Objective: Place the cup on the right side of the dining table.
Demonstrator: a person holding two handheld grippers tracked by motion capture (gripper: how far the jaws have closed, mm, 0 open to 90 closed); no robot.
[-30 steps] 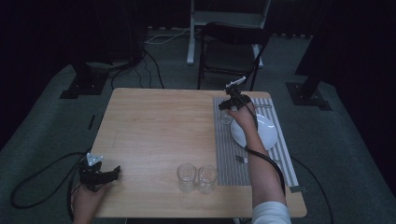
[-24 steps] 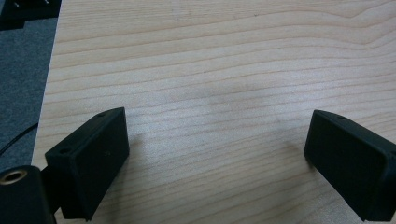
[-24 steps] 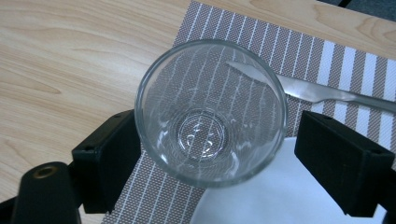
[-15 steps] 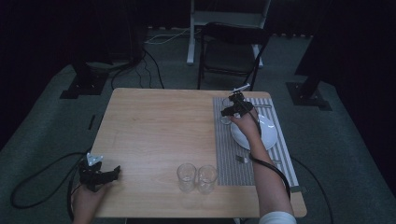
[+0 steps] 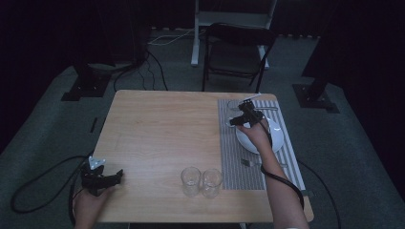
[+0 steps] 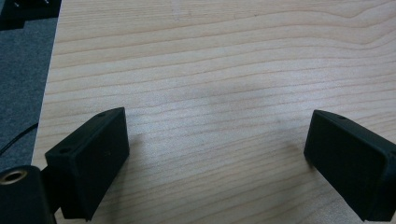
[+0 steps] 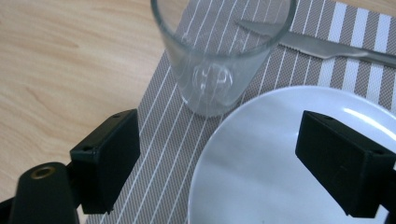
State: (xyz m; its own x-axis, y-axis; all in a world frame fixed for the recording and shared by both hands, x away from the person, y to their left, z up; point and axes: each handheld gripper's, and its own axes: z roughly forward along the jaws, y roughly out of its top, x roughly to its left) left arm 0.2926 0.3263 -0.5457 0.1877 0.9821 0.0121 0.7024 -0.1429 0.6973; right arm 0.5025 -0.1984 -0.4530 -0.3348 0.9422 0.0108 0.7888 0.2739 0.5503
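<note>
Right tongs (image 7: 219, 154): we see the jaws standing wide apart with nothing clamped between them; in the high view they sit at about two o'clock on the bench, over the far part of the placemat.
Right tongs, contact: we see both black jaws clear of the glass, which stands just beyond them at twelve o'clock; the right jaw hangs above the plate, the left jaw above the striped mat. Whether either jaw brushes what lies under it we cannot tell.
Glass (image 7: 219, 51): we find it upright and empty on the placemat, its base just beside the plate's rim at about eleven o'clock from the plate.
Plate (image 7: 261, 186): white, lying on the mat under the right tongs.
Knife (image 7: 322, 46): we see it flat on the mat behind the glass, toward one o'clock.
Placemat (image 5: 234, 157): grey with white stripes, along the bench's three o'clock side.
Fork (image 5: 253, 163): on the mat at the plate's six o'clock side.
Left tongs (image 6: 215, 154): we see the jaws spread wide over bare wood, gripping nothing; in the high view they rest near the bench's eight o'clock corner.
Two more glasses (image 5: 200, 181): we note them side by side at the six o'clock edge, well apart from both tongs.
Bench (image 5: 162, 133): pale wood.
</note>
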